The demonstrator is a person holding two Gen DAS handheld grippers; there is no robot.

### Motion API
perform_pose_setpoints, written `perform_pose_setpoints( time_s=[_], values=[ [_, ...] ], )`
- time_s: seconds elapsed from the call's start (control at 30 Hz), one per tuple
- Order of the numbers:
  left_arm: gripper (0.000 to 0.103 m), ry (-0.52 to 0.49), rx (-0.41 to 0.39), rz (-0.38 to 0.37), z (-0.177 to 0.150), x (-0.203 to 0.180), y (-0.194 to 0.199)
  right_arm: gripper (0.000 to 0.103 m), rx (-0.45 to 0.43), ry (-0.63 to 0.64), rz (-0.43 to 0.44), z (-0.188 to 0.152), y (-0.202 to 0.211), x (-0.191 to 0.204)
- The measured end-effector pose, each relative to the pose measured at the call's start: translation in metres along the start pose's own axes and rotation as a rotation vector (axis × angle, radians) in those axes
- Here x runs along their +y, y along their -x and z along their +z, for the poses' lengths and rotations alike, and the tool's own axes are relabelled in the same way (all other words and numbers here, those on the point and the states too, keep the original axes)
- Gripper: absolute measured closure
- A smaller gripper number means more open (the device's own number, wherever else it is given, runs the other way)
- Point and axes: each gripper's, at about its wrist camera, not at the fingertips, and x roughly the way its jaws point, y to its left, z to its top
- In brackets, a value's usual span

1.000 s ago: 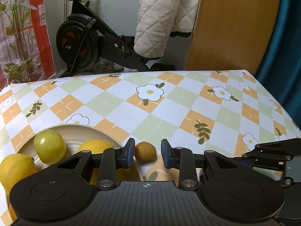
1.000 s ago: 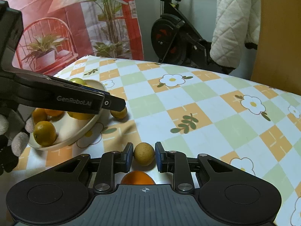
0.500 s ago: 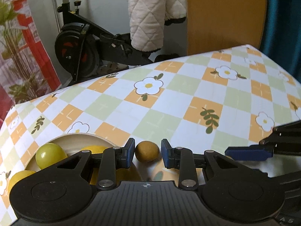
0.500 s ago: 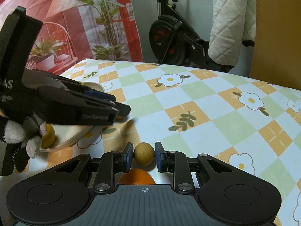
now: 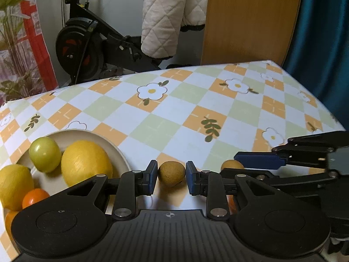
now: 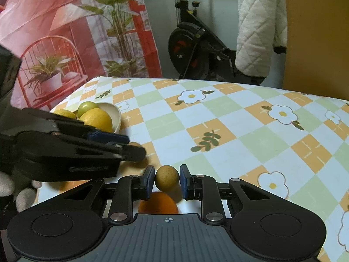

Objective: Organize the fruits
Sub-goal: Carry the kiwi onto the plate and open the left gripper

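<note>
Fruits on and beside a round cream plate [image 5: 117, 152].
Two yellow lemons [image 5: 86, 162], a green round fruit [image 5: 44, 154] and small oranges [image 5: 35, 197] lie on it; two small brown round fruits [image 5: 171, 173] sit just right of it.

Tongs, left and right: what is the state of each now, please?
Left tongs: closed on a small brown fruit.
Right tongs: closed on another small brown fruit.

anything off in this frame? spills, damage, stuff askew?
Nothing spilled or damaged. Only loose fruit: an orange lies on the tablecloth outside the bowl, below the right gripper, which is shut on a small brown fruit.
</note>
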Motion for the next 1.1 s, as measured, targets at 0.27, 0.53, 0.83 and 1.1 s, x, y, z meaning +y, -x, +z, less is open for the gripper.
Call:
perform_pose_setpoints(
  time_s=[0.27,0.53,0.83,1.1],
  values=[
    [0.073,0.048,-0.068,-0.006,-0.005,0.003,0.036,0.081,-0.028,0.01,0.005,0.001,0.014,0.008],
    [0.073,0.144,-0.116,0.013,-0.022,0.026,0.072,0.081,-0.042,0.038,0.024,0.009,0.025,0.026],
    [0.073,0.266,-0.13,0.068,-0.048,0.064,0.097,0.081,-0.026,0.097,0.073,0.018,0.022,0.06],
    [0.073,0.323,-0.141,0.096,-0.064,0.089,0.107,0.081,0.014,0.169,0.12,0.022,0.008,0.099]
  ],
)
